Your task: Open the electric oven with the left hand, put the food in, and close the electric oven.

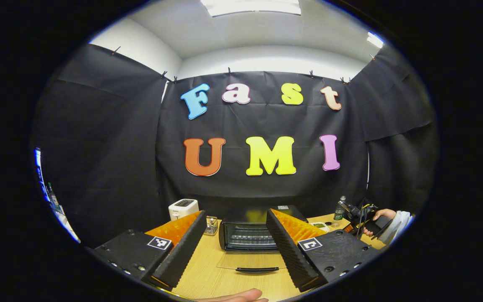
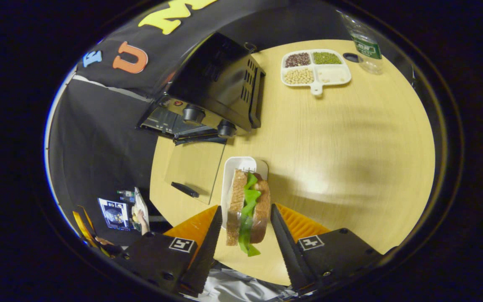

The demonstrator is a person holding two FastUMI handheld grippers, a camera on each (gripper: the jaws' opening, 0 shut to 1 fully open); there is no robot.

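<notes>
Oven (image 1: 247, 235) door (image 1: 252, 262) already dropped flat. Left gripper (image 1: 235, 245) wide open, empty, backed off. Right gripper (image 2: 243, 235) straddling sandwich (image 2: 247, 209); can't tell if gripped.

Oven at the table's back, door lying open

In the right gripper view the oven (image 2: 218, 90) is sitting upper left, its door (image 2: 195, 167) lying below it, the sandwich (image 2: 247, 207) at lower centre, the divided tray (image 2: 315, 67) upper right.

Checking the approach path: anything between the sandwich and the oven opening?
Nothing visible. The sandwich sits between the right hand-held gripper fingers, over a white tray. The oven door lies flat open on the table, the cavity clear in the left gripper view. The bean dish and bottle stand off to the side.
</notes>
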